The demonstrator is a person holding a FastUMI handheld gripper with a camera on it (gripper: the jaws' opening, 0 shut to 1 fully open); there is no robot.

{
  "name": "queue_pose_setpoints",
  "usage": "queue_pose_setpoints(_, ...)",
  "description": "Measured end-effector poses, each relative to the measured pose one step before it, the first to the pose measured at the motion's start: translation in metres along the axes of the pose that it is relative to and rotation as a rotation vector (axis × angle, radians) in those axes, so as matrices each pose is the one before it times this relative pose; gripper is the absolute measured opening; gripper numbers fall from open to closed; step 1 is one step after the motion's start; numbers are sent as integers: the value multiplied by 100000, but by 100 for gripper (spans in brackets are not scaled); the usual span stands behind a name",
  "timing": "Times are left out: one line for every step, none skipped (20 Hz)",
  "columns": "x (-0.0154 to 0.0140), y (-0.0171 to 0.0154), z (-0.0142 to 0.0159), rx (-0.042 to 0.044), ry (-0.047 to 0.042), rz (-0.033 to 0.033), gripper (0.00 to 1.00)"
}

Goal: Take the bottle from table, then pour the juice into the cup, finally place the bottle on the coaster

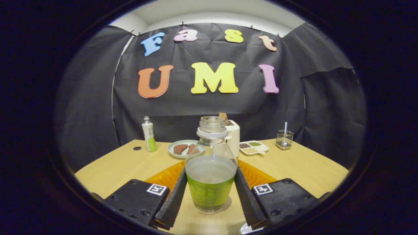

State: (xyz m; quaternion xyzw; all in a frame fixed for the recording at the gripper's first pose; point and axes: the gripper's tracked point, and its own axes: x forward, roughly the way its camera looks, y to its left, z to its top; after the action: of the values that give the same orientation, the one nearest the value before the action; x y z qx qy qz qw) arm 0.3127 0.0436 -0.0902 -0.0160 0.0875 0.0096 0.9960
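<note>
While the bottle [211, 169] stood uncapped on the bench [303, 166], the tool [211, 192] flanked its lower body, fingers seemingly touching but whether they pressed I could not tell; it looked smooth, slippery, part full, best gripped low on the label

Honestly, there's not much you can read here. The bottle [211, 169] between your tongs [211, 195] has a green label, but its print is too blurred to make out. The small white bottle [149, 134] further back on the tabletop [303, 166] carries dark characters, too tiny to tell. Each finger mount has a square black-and-white marker [157, 189], which is a pattern and not text.
</note>
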Motion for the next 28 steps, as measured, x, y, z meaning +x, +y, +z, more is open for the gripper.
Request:
queue_pose_setpoints(355,21,-23,-920,-420,-977,82)
queue_pose_setpoints(292,54,-17,-924,-679,-340,82)
queue_pose_setpoints(176,86,-34,-797,-443,-221,82)
queue_pose_setpoints(115,-29,-19,-328,-235,-673,82)
queue_pose_setpoints(104,-87,-48,127,-264,-563,82)
queue_pose_setpoints(89,-15,-34,437,-225,-313,82)
queue_pose_setpoints(134,42,-57,740,-228,-46,82)
queue_pose_setpoints(176,27,-150,709,379,40,82)
queue_pose_setpoints(194,-123,-311,6,170,-207,82)
queue_pose_setpoints(243,-351,-180,-216,-8,-1187,83)
queue_pose_setpoints(237,-444,-236,483,127,-1456,83)
queue_pose_setpoints(194,-147,-214,1334,7,-209,83)
queue_pose_setpoints(197,85,-205,2024,22,934,83)
queue_pose_setpoints(117,226,-120,2515,-137,1813,83)
queue_pose_setpoints(105,387,-49,2211,-521,2317,83)
queue_pose_setpoints(110,50,-176,1593,-175,1158,83)
queue_pose_setpoints(83,63,-111,245,149,476,83)
queue_pose_setpoints(123,-7,-14,-1378,-156,-358,83)
queue_pose_setpoints(153,-162,54,-2230,101,-1413,87)
queue_pose_setpoints(99,-82,-42,-2679,483,-1098,90)
queue_pose_setpoints(-190,183,-91,-2456,822,-279,93)
queue_pose_setpoints(-12,340,1,-1642,608,929,97)
queue_pose_setpoints(-92,257,47,-884,210,613,97)
queue_pose_setpoints(-50,-43,155,-465,-72,97,97)
queue_pose_setpoints(-80,25,52,87,157,-107,97)
queue_pose_setpoints(-121,215,24,307,-307,798,97)
queue_pose_setpoints(-173,100,182,325,-317,335,98)
queue_pose_setpoints(-190,50,138,-55,-588,151,99)
